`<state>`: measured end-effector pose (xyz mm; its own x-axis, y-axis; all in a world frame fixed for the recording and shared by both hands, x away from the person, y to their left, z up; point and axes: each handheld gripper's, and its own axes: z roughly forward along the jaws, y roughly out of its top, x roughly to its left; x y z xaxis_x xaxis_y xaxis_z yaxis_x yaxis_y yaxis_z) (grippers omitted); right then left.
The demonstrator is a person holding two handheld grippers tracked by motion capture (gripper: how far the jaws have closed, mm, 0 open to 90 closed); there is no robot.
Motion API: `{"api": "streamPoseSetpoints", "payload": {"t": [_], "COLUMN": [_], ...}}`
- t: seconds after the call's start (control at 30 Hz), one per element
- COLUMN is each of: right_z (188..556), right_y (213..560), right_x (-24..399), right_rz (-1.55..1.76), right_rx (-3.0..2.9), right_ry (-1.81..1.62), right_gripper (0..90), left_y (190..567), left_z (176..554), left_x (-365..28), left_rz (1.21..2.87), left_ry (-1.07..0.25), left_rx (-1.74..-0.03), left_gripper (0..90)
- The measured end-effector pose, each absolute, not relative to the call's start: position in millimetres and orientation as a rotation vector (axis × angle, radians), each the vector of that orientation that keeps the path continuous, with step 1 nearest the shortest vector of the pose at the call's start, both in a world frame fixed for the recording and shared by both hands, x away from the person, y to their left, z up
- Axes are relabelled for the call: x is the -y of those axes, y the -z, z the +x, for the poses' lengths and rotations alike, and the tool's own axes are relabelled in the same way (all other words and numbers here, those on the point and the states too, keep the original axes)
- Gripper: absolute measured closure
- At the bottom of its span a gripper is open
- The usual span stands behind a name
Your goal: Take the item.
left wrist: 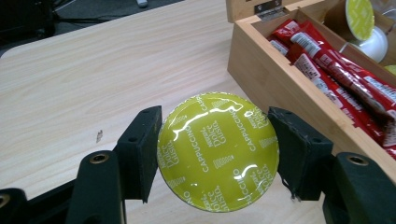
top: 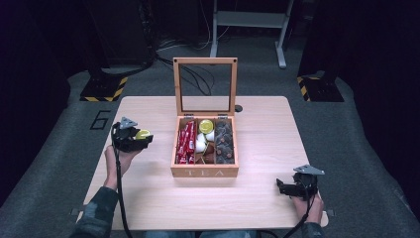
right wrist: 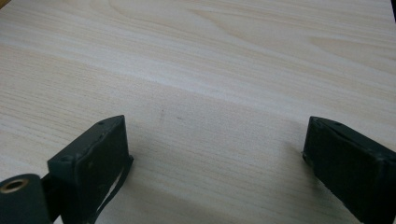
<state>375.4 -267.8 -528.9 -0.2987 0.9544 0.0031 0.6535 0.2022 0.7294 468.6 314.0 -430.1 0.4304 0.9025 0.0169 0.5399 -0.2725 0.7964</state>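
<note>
1. The tea box (top: 204, 171) sits at the frame's centre on the table (top: 257, 198), lid upright behind.
2. The capsule (top: 142, 134), left of it, sits between the left gripper (top: 143, 139) jaws.
3. The right gripper (top: 282, 187) lies lower right (well apart).

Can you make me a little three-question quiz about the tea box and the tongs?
1. True or false: the left tongs grip a yellow-green capsule.
2. What fills the left compartment of the tea box? A) red packets B) spoons C) apples
3. Fill in: the right tongs are ____, above bare table.

Key: 1 true. 2 A, the red packets. 3 open.
</note>
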Motion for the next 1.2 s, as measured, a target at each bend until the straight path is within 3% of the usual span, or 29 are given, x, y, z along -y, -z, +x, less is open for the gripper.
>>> {"api": "streamPoseSetpoints", "payload": {"t": [0.33,1.2], "right_z": [375.7,375.9], "right_y": [528.9,528.9], "right_x": [267.9,268.0], "right_rz": [1.489,1.486], "right_rx": [-2.031,-2.033], "right_ry": [-0.884,-0.885], "right_gripper": [6.2,6.3], "left_y": [434.0,476.0], "left_z": [479.9,507.3], "left_x": [-317.7,-331.1], "left_rz": [1.953,1.884], "left_ry": [-0.656,-0.589], "left_rx": [-1.236,-1.386], "left_gripper": [37.8,37.8]}}
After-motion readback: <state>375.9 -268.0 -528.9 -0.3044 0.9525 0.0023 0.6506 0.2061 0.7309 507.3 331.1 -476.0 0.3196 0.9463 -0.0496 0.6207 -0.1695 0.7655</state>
